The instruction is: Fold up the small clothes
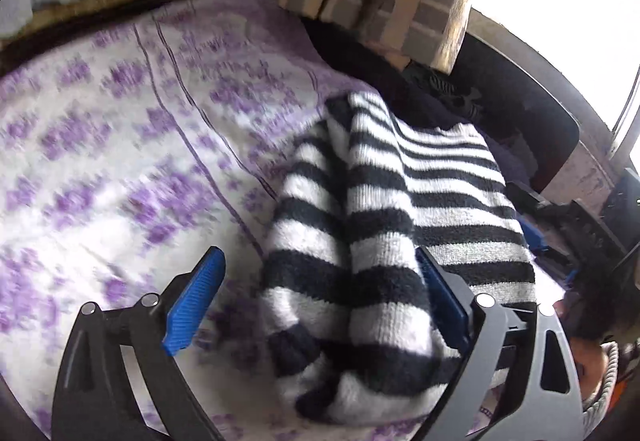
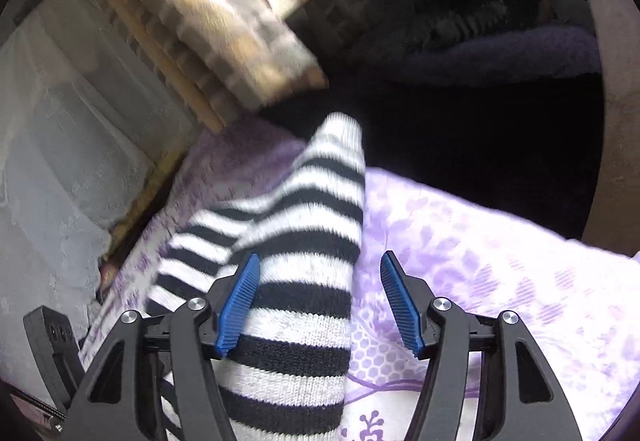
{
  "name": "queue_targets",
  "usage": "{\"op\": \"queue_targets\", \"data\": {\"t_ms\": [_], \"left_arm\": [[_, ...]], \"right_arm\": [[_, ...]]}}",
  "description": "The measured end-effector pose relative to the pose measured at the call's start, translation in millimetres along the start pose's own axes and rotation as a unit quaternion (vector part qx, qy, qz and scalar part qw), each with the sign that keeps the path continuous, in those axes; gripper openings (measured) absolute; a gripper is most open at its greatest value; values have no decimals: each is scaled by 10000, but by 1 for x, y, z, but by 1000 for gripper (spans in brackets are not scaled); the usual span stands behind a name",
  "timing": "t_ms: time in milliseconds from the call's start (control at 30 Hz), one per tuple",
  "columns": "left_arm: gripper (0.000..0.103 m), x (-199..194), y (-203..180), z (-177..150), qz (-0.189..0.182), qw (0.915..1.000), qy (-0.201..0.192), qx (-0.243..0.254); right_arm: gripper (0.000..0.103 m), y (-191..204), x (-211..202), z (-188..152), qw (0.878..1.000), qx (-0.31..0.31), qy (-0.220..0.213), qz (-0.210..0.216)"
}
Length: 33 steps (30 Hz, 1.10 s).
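Left gripper (image 1: 316, 305) spread wide over striped knit sweater (image 1: 384, 225) on bed (image 1: 100, 161); right gripper (image 2: 320, 301) likewise spread. Soft, light, floppy; pinch a folded edge.

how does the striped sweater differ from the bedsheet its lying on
The striped sweater has black and white bands; the bedsheet is white with purple flowers. The sweater is fuzzy knit, bunched in folds; the bedsheet looks thinner and lies spread flat.
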<state>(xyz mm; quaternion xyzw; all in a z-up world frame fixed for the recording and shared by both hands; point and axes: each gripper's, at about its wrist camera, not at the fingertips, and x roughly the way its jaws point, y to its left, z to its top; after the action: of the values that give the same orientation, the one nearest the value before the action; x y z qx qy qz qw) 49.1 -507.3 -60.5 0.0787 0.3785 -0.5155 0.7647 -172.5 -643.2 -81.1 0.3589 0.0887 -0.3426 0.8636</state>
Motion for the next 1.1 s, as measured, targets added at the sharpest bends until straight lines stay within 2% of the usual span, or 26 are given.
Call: {"op": "queue_targets", "data": {"t_ms": [67,133,200,267,367,433,533,633,733,867,967,1100], "left_arm": [[92,-14,3,4,130,9994,-304,41],[94,-16,10,9,273,9991,-331,-31],[97,-4,17,10,362,9992,-137,-75],[99,6,26,4,466,9989,-41,-86],[99,24,43,-2,60,9987,184,-478],[99,21,42,-2,111,9987,181,-462],[98,-1,23,-4,525,9985,-133,-87],[98,-18,12,-12,680,9969,-352,192],[99,-10,16,-18,630,9976,-243,156],[99,-5,22,-17,573,9982,-190,3],[98,-18,15,-20,639,9974,-314,115],[98,-39,11,-27,633,9969,-417,230]], "right_arm": [[55,18,-12,4,9986,-365,-313,225],[50,42,-11,1,9945,-962,-323,248],[38,54,4,-8,9905,-1375,-8,-23],[29,47,31,-14,9883,-1351,604,-358],[24,38,37,-11,9904,-1147,714,-306],[24,42,33,-15,9893,-1291,571,-356],[27,50,9,-18,9895,-1411,226,-197],[27,55,-1,-28,9884,-1489,260,-151],[29,53,4,-35,9859,-1570,425,-393],[31,58,5,-37,9840,-1682,368,-463],[32,59,-3,-38,9843,-1655,307,-537],[42,57,-24,-44,9853,-1558,230,-666]]}}
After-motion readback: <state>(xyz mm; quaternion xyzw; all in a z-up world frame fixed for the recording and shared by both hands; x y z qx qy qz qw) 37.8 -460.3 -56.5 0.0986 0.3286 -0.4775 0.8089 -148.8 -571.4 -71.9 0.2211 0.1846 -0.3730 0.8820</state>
